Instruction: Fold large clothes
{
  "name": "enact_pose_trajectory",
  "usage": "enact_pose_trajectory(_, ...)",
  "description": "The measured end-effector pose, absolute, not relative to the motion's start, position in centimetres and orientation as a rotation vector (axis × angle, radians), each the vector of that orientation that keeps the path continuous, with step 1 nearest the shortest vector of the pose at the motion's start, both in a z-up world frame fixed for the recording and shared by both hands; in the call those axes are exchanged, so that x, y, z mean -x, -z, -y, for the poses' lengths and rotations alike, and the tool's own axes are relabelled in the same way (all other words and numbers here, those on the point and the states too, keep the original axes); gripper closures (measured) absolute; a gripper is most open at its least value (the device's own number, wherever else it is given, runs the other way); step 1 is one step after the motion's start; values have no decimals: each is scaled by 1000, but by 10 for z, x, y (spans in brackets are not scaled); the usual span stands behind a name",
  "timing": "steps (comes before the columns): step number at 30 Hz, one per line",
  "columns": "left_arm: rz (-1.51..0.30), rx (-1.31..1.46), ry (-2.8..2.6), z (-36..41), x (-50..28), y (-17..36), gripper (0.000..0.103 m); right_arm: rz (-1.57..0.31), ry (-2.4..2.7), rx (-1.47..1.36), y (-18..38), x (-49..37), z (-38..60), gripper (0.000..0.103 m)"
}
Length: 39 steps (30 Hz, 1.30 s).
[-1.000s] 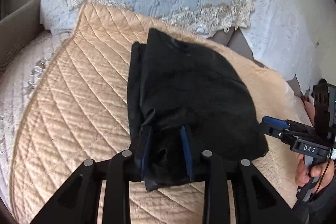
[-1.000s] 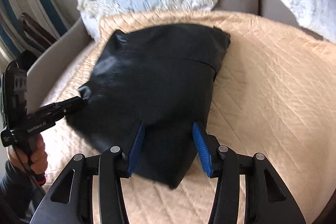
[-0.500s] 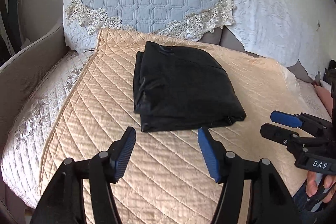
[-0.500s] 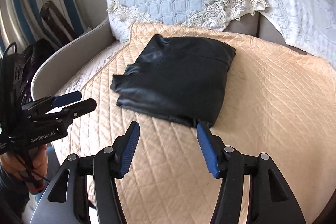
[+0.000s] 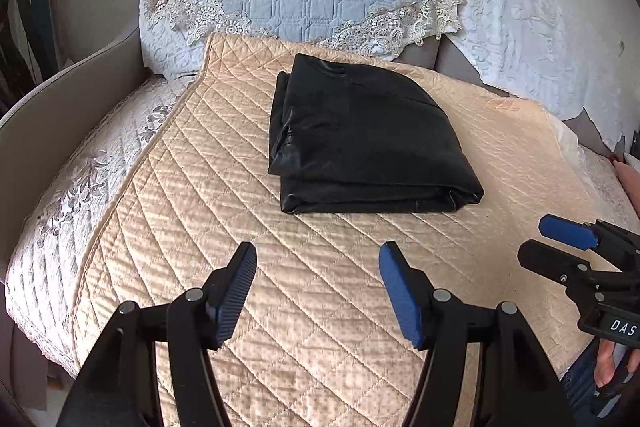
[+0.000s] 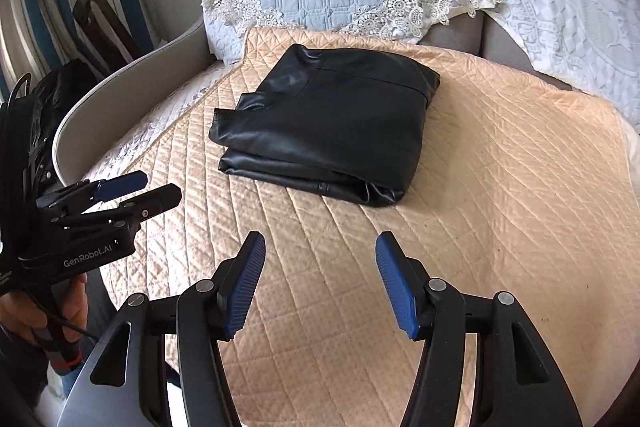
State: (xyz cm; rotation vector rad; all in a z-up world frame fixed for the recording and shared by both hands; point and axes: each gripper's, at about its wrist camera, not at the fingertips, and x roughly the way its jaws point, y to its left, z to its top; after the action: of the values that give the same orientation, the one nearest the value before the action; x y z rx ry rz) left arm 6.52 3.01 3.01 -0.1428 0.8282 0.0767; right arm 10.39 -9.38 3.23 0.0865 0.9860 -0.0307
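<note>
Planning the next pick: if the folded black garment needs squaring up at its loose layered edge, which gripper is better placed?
Left, likely. The folded black garment shows its uneven stacked edges on the side facing the left gripper; the right gripper faces the bunched corner. Both are open, clear of it.

The left gripper [image 5: 318, 269] points forward and downward with its blue-padded jaws spread wide and nothing between them, and the hand [image 6: 48, 311] that bears it wraps around the handle below the black body. The right gripper [image 6: 320, 257] is angled down the same way, jaws likewise parted and empty, its fingertips [image 5: 566, 231] level with those of the left. Fingers of the right hand [image 5: 612, 363] curl around its grip, and the two tools sit side by side, apart from each other.
</note>
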Motion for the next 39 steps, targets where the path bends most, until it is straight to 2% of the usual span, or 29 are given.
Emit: enact_pose_trajectory(39, -843, 132, -94, -22, -49, -34, 37, -979, 23, -46, -35, -96, 80, 44)
